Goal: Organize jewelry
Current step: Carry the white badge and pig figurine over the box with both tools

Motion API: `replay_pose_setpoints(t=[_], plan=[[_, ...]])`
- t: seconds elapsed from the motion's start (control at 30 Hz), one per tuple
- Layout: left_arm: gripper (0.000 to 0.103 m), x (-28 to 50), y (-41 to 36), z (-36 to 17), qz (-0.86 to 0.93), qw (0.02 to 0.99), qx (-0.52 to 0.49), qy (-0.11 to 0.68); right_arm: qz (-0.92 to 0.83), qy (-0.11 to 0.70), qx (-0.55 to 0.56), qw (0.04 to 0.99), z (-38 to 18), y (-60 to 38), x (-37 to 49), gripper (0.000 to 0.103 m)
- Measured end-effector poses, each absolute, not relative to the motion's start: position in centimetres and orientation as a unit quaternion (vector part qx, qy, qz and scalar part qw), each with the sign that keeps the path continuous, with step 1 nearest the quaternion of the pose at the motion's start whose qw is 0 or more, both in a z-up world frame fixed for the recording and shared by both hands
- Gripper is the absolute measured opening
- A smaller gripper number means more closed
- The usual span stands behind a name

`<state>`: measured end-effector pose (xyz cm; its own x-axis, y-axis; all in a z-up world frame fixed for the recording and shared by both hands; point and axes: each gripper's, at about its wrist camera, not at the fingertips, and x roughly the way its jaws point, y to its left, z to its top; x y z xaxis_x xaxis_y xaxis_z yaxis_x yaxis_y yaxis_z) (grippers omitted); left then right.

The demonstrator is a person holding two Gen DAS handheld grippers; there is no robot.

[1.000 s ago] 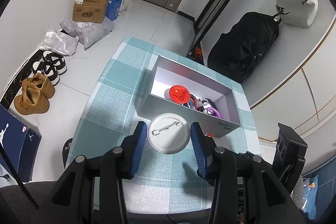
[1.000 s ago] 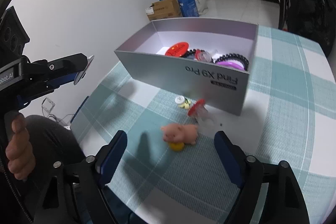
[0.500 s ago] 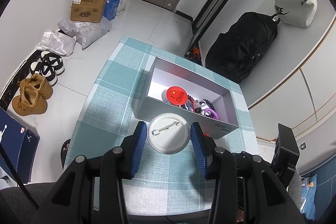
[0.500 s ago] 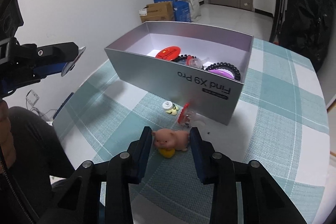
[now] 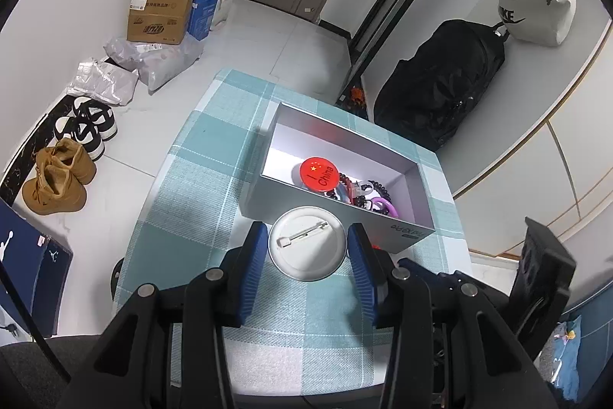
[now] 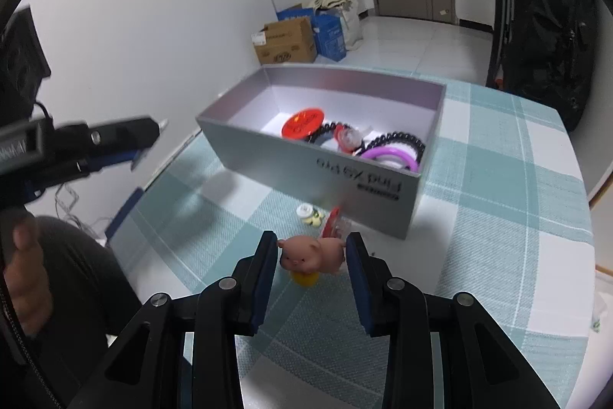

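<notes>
My left gripper (image 5: 308, 248) is shut on a round white pin badge (image 5: 306, 244), seen from its back with the pin across it, just short of the silver box (image 5: 256, 194). Inside the box lie a red badge (image 5: 320, 173), black coil bands and a purple ring (image 6: 390, 156). My right gripper (image 6: 311, 255) is shut on a pink pig charm (image 6: 310, 253) with a yellow piece under it, low over the checked cloth in front of the box (image 6: 268, 156). The left gripper (image 6: 149, 140) shows at the left of the right wrist view.
A small white-and-yellow trinket (image 6: 309, 213) and a red clip (image 6: 333, 221) lie on the cloth by the box's front wall. On the floor beyond are cardboard boxes (image 5: 161, 14), shoes (image 5: 57, 179) and a black backpack (image 5: 440, 91). A hand (image 6: 23, 275) grips the left handle.
My right gripper closed from wide open onto the pink pig charm. The left gripper kept still with the white badge.
</notes>
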<state>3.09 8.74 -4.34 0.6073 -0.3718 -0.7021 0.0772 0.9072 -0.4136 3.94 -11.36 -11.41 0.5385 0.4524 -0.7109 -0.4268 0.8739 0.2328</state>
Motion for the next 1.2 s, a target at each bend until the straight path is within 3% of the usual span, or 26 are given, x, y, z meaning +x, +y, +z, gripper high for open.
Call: replay_pose_setpoints(t=[0.67, 1.2], plan=[[0.037, 6.0, 5.8, -3.3, -0.157, 0.892, -0.127, 0.404, 0.250, 0.350, 0.081, 0.899, -6.7, -13.9, 6.4, 0.035], [0.037, 10.5, 4.0, -4.2, -0.171, 0.882, -0.114, 0.424, 0.271, 0.355, 0.141, 0.884, -6.7, -15.2, 11.3, 0.035]])
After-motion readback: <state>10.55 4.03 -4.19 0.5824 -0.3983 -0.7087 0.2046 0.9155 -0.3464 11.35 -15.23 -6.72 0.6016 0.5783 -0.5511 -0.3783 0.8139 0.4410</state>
